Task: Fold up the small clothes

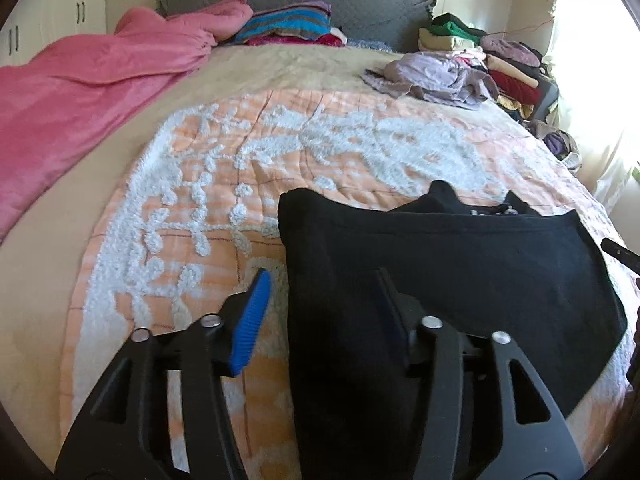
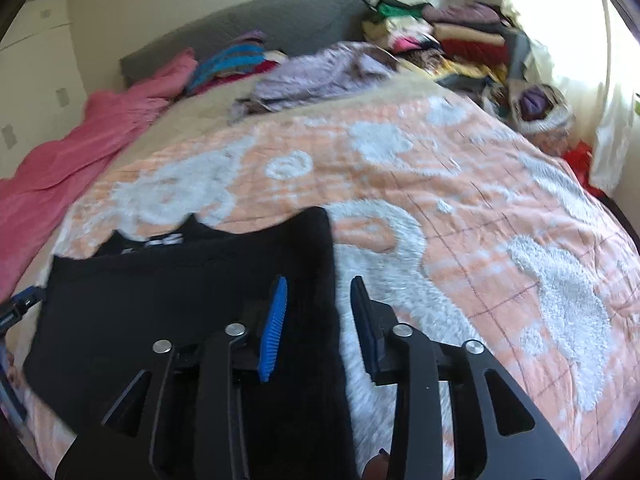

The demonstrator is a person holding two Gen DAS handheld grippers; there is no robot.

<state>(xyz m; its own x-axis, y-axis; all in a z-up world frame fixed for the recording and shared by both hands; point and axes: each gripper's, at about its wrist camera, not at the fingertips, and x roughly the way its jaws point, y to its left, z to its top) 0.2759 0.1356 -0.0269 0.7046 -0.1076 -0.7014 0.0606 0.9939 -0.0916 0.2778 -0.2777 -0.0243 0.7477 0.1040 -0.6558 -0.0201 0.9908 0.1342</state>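
Your left tool (image 1: 322, 286) stands with its jaws apart and nothing pressed between them: the blue ribbed pad (image 1: 250, 320) sits over the quilt, the other finger over the cloth, and the left edge of the black garment (image 1: 460, 272) runs down through the gap. Your right tool (image 2: 318, 292) is parted too, a little narrower, with the garment's (image 2: 180, 300) right edge passing between its pads; the blue pad is over the black cloth and the dark pad over the quilt. Neither tool grips the fabric.

The black garment lies flat on the near part of the bed, on the peach quilt with white tufted patterns (image 1: 280, 152). It appears folded over, with a straight upper edge across its width and two dark peaks and a bit of white print showing just beyond that edge. In the left view, the tip of your other tool shows at the garment's far right edge.

Well apart from it, a pink blanket (image 1: 80, 96) lies along the left side of the bed, a striped pillow (image 1: 288, 22) rests against the grey headboard (image 1: 340, 0), and a crumpled lilac cloth (image 1: 436, 76) sits beside stacked folded clothes (image 1: 480, 44) at the far right corner. The right view is motion-blurred.
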